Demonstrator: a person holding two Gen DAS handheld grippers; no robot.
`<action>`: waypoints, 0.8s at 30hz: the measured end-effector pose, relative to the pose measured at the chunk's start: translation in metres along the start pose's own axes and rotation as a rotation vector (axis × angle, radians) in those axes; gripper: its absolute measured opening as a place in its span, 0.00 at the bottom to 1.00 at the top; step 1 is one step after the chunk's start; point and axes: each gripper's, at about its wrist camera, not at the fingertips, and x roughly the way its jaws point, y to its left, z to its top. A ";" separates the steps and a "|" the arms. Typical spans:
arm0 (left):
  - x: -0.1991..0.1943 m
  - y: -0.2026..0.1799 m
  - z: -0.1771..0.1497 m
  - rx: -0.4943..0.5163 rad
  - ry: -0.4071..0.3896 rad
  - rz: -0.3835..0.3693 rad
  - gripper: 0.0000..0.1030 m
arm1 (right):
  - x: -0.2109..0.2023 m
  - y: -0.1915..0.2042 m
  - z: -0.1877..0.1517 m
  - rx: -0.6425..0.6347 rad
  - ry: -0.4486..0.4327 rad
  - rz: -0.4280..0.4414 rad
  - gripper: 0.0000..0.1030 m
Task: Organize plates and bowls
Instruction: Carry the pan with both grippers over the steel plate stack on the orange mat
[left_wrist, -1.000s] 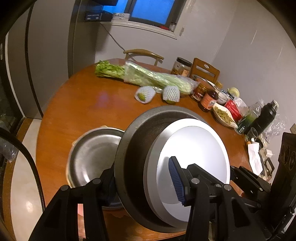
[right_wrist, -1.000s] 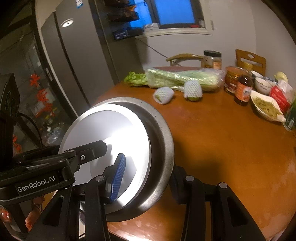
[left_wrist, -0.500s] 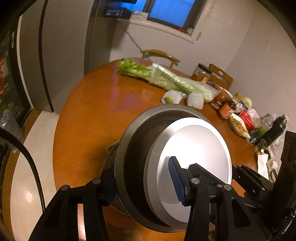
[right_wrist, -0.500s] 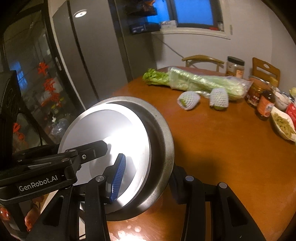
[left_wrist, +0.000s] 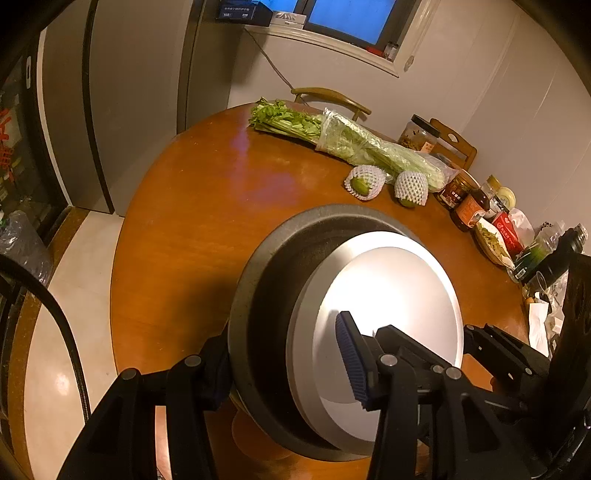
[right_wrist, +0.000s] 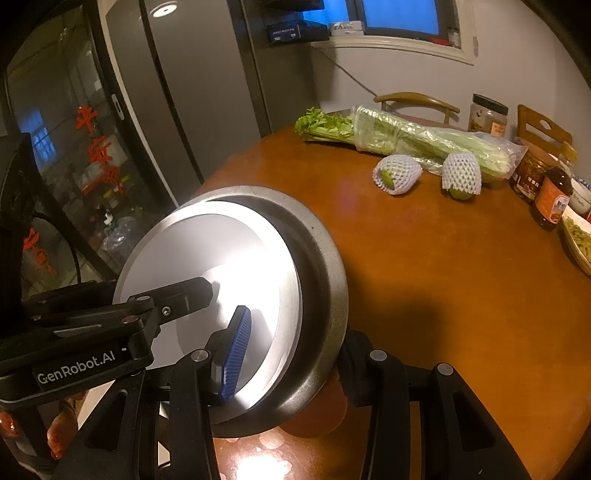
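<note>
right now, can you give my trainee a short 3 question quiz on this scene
1. True or false: both grippers clamp the rim of the same metal bowl.
2. What sits inside that bowl? A) a white plate B) a netted fruit C) a jar
3. Fill in: the two netted fruits lie on the table right beside the bagged ____.

Key:
1. True. The left gripper and right gripper each have one finger inside and one outside the rim.
2. A, the plate.
3. Celery.
</note>
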 end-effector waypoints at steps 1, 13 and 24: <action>0.000 0.000 0.000 0.001 0.001 0.001 0.48 | 0.001 0.000 0.000 -0.003 0.000 -0.002 0.43; 0.007 0.001 -0.002 0.009 0.009 0.014 0.48 | 0.008 0.004 -0.004 -0.018 0.007 -0.034 0.43; 0.010 0.003 -0.003 0.008 0.019 0.017 0.48 | 0.013 0.006 -0.005 -0.020 0.011 -0.042 0.43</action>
